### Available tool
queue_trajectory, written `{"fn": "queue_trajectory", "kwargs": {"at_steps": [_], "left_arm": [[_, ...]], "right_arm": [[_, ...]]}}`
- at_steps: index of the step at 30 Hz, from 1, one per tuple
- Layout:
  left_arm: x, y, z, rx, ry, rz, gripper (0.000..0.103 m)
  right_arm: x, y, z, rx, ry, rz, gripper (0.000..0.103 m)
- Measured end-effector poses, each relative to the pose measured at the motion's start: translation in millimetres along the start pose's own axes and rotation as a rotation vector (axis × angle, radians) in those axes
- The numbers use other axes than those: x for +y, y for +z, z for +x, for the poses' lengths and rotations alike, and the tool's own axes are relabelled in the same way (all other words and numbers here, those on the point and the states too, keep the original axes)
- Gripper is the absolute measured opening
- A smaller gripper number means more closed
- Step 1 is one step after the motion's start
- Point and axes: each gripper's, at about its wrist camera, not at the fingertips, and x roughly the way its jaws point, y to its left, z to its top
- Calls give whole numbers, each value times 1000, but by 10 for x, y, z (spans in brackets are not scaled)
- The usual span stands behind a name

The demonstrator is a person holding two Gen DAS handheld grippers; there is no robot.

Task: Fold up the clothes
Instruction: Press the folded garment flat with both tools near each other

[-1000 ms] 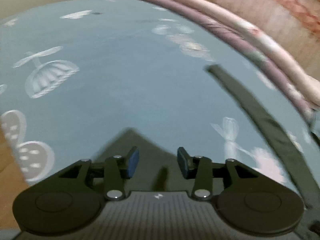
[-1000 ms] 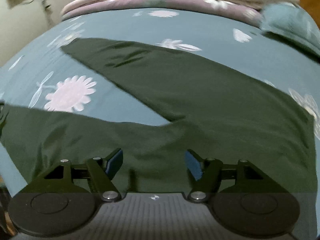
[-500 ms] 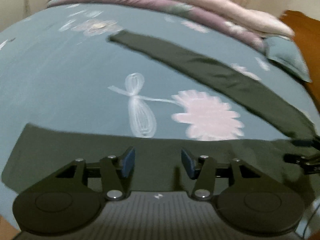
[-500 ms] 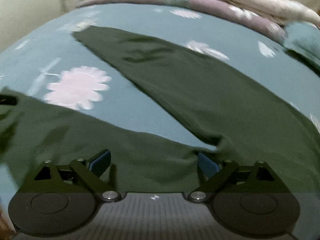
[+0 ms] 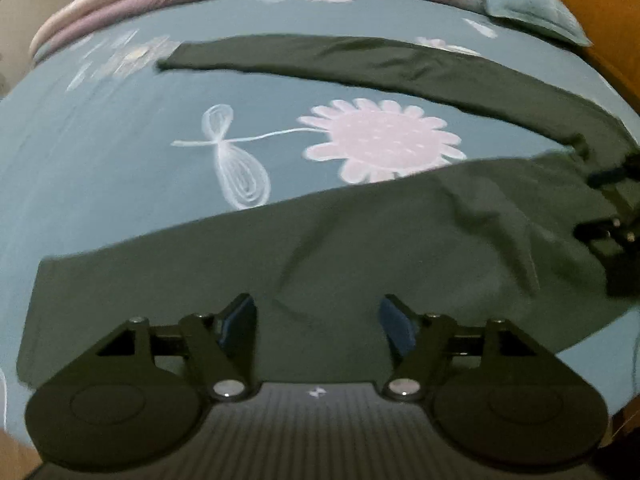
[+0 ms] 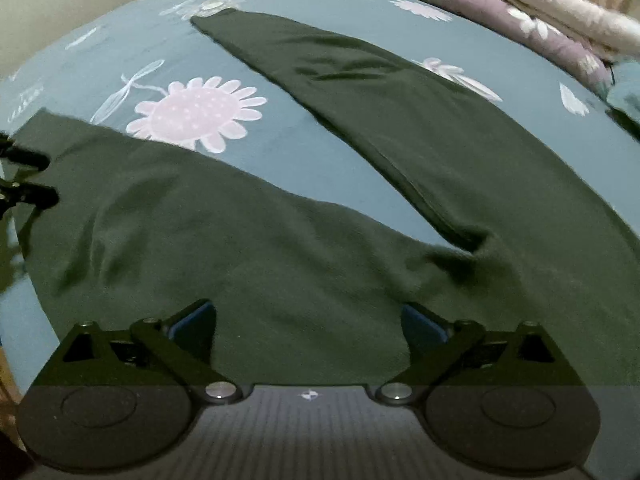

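The dark green trousers (image 6: 304,248) lie spread on the bed (image 5: 100,152), legs splayed in a V with nothing folded yet. Both the left gripper (image 5: 318,316) and right gripper (image 6: 308,320) hover over the near leg; their jaws have just been opening and stand wide, holding nothing. Next, I judge, each must pinch that leg's edge and carry it onto the far leg.

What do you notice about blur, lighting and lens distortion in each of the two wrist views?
Left wrist view: dim light, soft blur at the far bedsheet, dark trousers curved by the fisheye. Right wrist view: equally dim, sharper on the pink flower print, edges bowed, corners black.
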Motion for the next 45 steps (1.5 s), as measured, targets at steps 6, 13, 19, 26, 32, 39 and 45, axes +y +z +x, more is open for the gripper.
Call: {"fn": "queue_trajectory", "kwargs": {"at_steps": [6, 13, 19, 26, 32, 39, 45], "left_arm": [[-384, 355, -101, -79, -353, -76, 70], [-668, 398, 337, 28, -549, -148, 71], [-583, 396, 389, 53, -557, -231, 73], [-409, 271, 194, 68, -477, -182, 73], [-254, 197, 212, 87, -423, -196, 72], [-101, 213, -14, 76, -343, -178, 72], [-374, 233, 75, 53, -547, -182, 75]], "right_arm": [[19, -37, -31, -9, -10, 2, 103], [-11, -41, -23, -24, 3, 5, 103], [-18, -60, -24, -37, 8, 5, 103], [-33, -73, -22, -48, 15, 7, 103], [-25, -83, -14, -57, 10, 5, 103], [-31, -93, -17, -60, 9, 0, 103], [0, -71, 4, -57, -6, 8, 103]]}}
